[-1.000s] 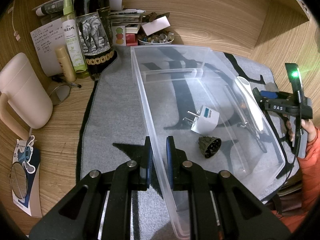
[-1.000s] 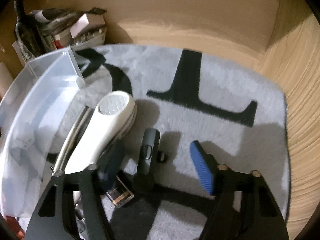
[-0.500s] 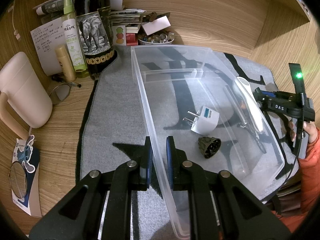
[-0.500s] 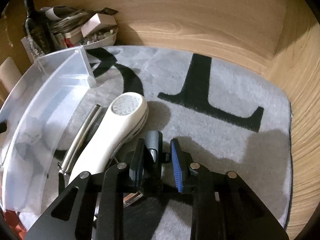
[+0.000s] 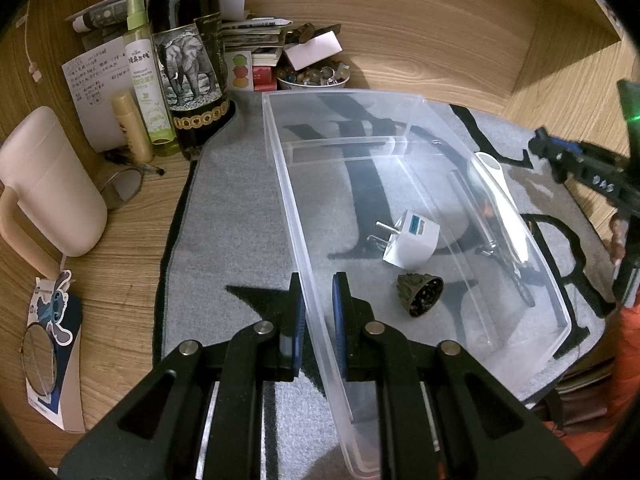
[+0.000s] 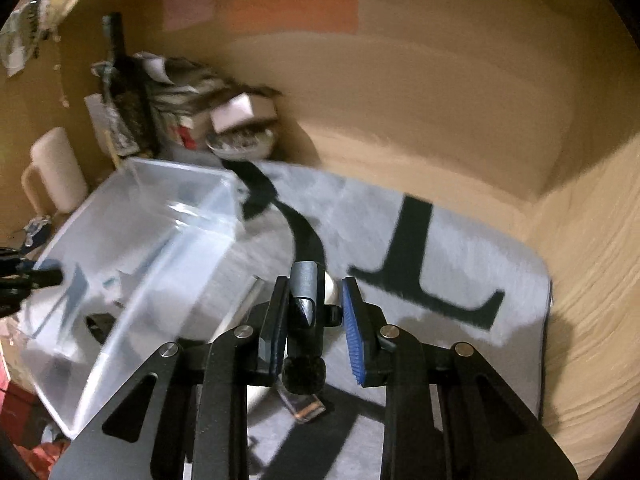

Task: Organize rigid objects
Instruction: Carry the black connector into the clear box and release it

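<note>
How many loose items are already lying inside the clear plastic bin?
2. A white plug adapter with metal prongs lies mid-bin; a dark ribbed round cap sits just in front of it. Nothing else shows inside the clear plastic bin.

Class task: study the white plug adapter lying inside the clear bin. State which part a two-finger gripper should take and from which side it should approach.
Grip the white plug adapter across its blocky body, coming from above through the clear bin's open top. Its flat faces suit the pads; the thin prongs stick out to the left.
</note>
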The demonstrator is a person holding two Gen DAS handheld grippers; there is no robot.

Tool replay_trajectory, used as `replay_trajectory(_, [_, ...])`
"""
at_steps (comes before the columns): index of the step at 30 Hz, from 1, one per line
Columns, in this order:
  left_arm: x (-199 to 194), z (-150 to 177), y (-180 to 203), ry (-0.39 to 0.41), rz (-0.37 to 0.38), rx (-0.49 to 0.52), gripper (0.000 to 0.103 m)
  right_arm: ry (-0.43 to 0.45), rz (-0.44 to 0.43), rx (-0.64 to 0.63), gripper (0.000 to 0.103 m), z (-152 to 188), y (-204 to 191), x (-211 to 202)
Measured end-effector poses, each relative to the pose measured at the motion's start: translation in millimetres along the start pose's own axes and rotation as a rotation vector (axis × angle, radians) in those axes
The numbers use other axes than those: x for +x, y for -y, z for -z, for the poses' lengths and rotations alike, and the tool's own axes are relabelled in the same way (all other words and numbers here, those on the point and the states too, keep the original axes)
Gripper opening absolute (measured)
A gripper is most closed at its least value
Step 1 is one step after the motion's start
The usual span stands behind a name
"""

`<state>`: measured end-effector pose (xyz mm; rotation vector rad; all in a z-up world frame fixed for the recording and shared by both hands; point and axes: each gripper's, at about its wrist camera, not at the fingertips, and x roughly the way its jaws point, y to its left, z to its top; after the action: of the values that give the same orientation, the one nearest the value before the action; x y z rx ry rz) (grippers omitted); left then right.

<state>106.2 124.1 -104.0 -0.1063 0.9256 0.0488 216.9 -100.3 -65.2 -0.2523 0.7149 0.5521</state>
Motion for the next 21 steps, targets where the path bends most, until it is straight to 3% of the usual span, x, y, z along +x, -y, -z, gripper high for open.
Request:
replay_trajectory(13, [-1,-1,0,0.002,0.006,0.003,0.013,0.129,-0.125,-0.141,0.023,-27,-74,-35])
replay_trajectory(21, [0,-1,0,0.003,0.006,-0.002,0.013,0.093,-0.206,-0.208,0.023,-22,-111,-20])
